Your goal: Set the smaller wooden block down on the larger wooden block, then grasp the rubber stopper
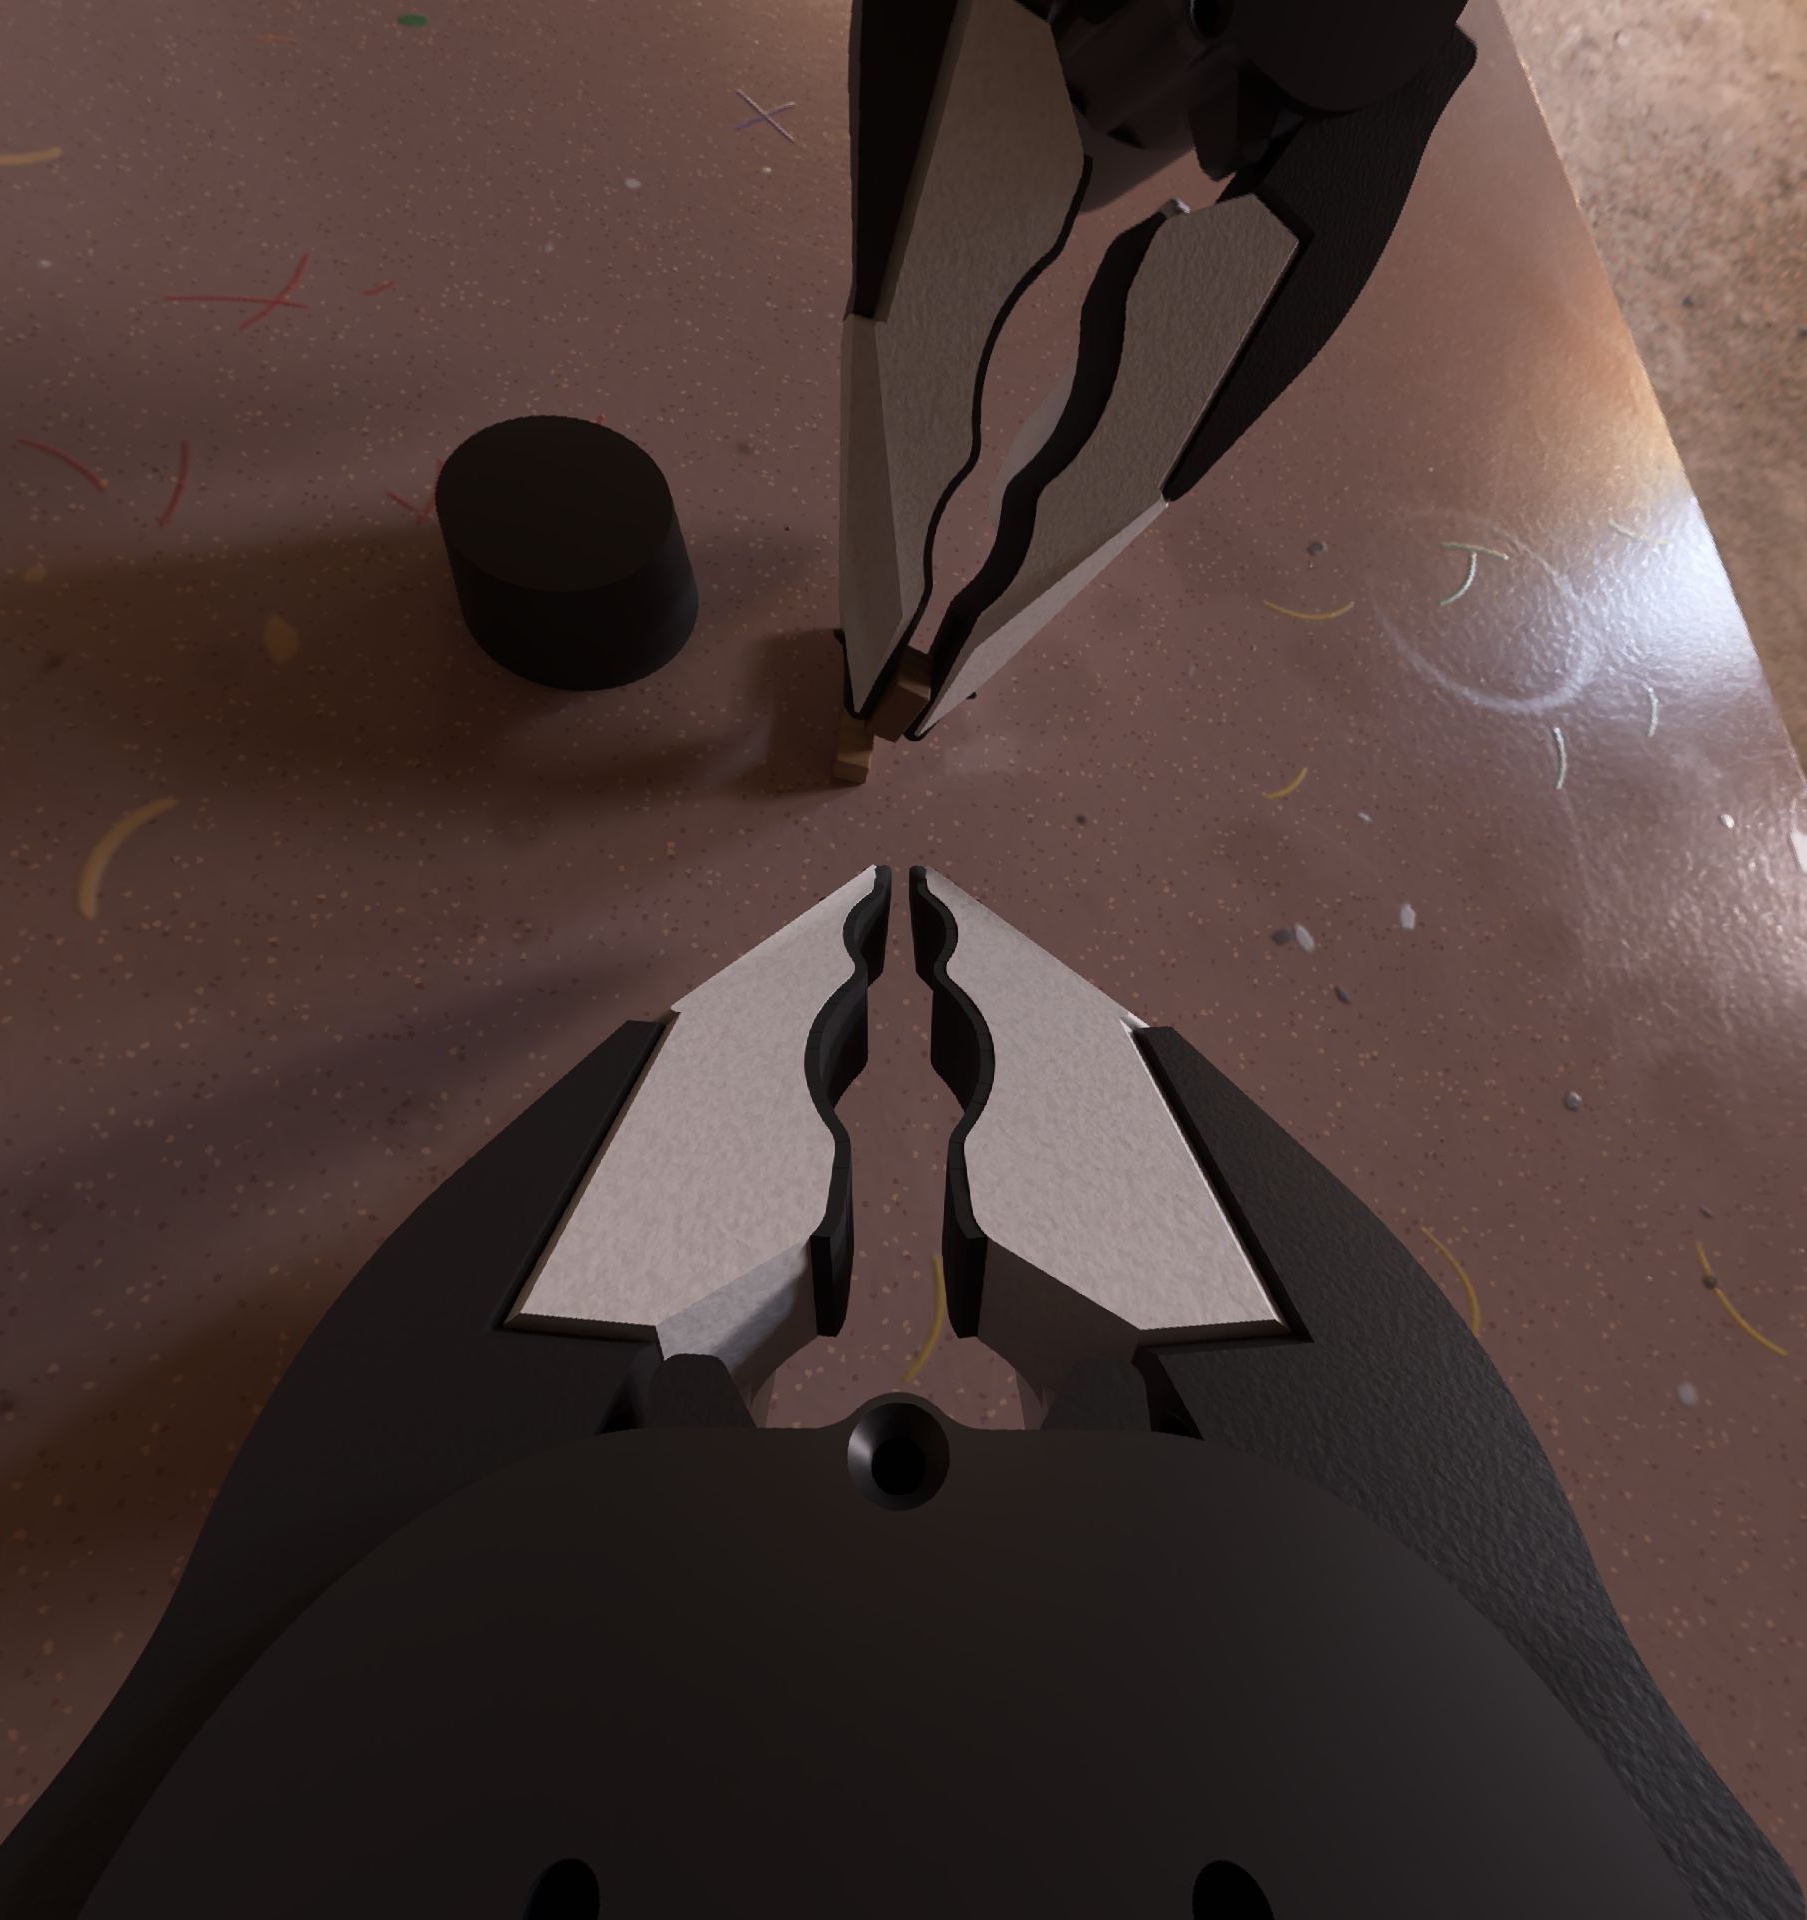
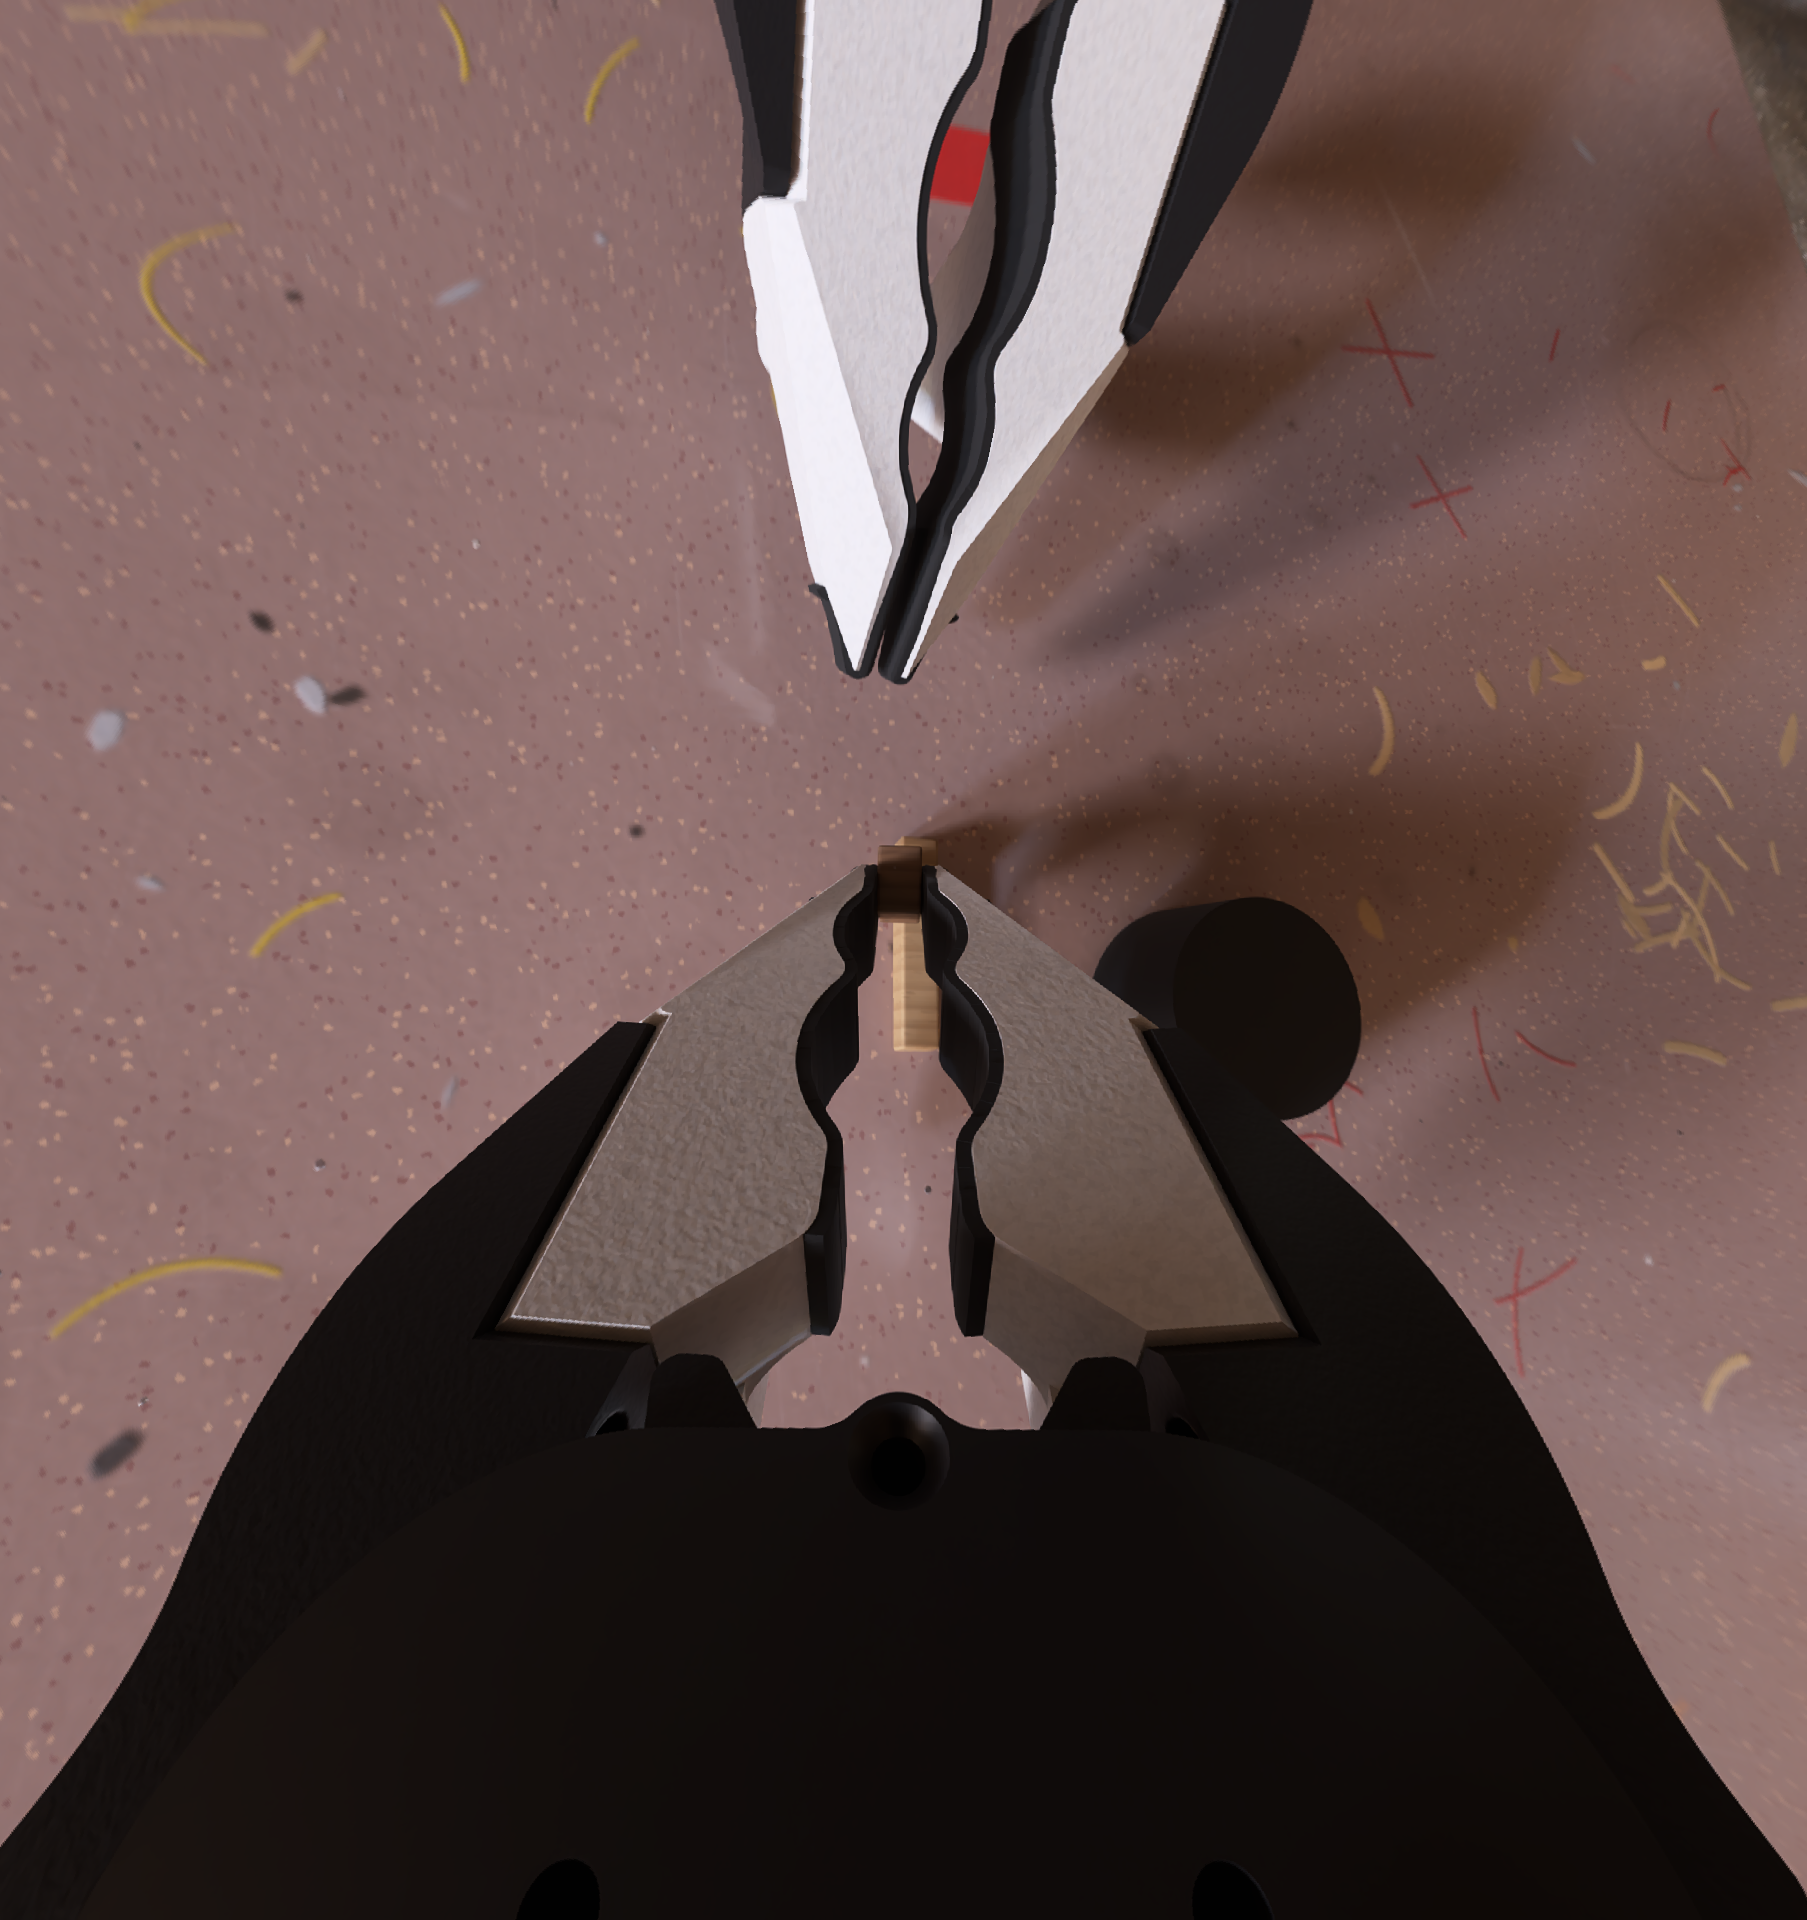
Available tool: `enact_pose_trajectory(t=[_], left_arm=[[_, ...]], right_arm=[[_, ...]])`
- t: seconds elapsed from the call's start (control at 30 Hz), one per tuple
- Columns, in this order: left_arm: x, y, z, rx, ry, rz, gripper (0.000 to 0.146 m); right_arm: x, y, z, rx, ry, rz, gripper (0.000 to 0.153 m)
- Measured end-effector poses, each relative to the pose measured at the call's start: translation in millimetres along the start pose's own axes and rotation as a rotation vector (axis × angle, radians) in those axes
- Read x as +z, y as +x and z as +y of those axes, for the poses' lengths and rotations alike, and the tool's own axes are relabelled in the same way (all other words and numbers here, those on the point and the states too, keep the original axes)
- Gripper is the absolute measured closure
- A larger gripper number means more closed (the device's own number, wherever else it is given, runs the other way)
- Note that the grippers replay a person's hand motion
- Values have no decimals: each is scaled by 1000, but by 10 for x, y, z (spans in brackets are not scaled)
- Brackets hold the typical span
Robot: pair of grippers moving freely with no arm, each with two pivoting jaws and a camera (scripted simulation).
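My right gripper [image 2: 904,878] is shut on the smaller wooden block [image 2: 899,883], pinched at the fingertips. The larger wooden block [image 2: 917,987] lies right under it on the table; I cannot tell whether the two touch. In the left wrist view the right gripper [image 1: 894,717] comes down from above with the smaller block [image 1: 914,691] in its tips and the larger block [image 1: 855,753] beneath. The black rubber stopper [image 1: 566,551] stands upright just beside the blocks and also shows in the right wrist view [image 2: 1252,997]. My left gripper [image 1: 899,878] is shut and empty, a short way from the blocks, and shows in the right wrist view [image 2: 883,665].
The brownish-pink table [image 1: 255,935] is speckled with coloured scratch marks. Its edge [image 1: 1709,540] runs down the right side, with rough floor [image 1: 1709,156] beyond. A small red patch [image 2: 956,166] shows behind the left gripper's fingers.
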State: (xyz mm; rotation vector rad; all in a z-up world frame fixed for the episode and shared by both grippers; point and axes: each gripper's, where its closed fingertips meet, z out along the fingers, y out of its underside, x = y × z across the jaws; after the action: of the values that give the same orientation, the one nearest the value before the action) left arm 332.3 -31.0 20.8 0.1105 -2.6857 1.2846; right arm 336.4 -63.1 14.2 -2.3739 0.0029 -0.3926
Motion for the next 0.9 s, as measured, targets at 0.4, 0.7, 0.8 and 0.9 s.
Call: enact_pose_trajectory(t=[0.4,0.7,0.8,0.9], left_arm=[[-360,-368,-218,13,184,-255,122],[-572,-544,-365,-17,325,-363,115],[-702,-601,-453,-10,412,-417,113],[-823,-652,-499,-33,490,-438,110]], right_arm=[[-37,83,91,24,-115,-38,145],[-203,242,-79,126,80,34,133],[-391,456,-288,239,322,110,128],[-598,707,-367,334,487,215,123]])
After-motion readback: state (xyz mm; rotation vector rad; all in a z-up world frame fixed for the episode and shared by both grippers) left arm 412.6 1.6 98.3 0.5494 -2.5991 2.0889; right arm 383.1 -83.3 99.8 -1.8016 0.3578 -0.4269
